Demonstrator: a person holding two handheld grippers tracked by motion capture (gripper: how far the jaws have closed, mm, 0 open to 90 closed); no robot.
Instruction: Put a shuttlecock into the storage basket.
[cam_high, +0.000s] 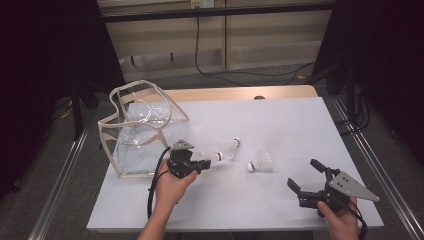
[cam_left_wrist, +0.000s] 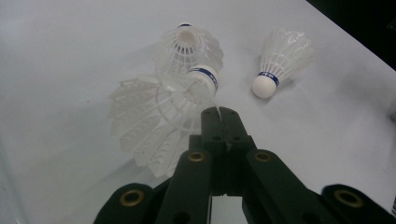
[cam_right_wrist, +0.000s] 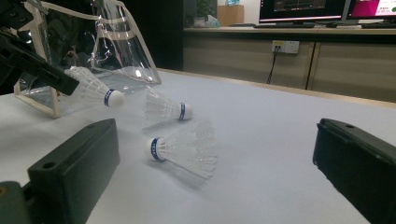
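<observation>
Left gripper (cam_high: 206, 163), jaws closed on feather skirt of shuttlecock (cam_left_wrist: 161, 112), held just right of clear bag (cam_high: 142, 127); cork points away from bag. Right gripper (cam_high: 306, 176) open, well apart from bag.

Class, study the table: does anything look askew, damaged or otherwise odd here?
Nothing is damaged. The clear bag sags, its cream rim buckled unevenly. The left claw is shut on just the skirt's feather edge of one shuttlecock, a thin hold. Two more shuttlecocks lie tipped on the table. The right claw is open.
</observation>
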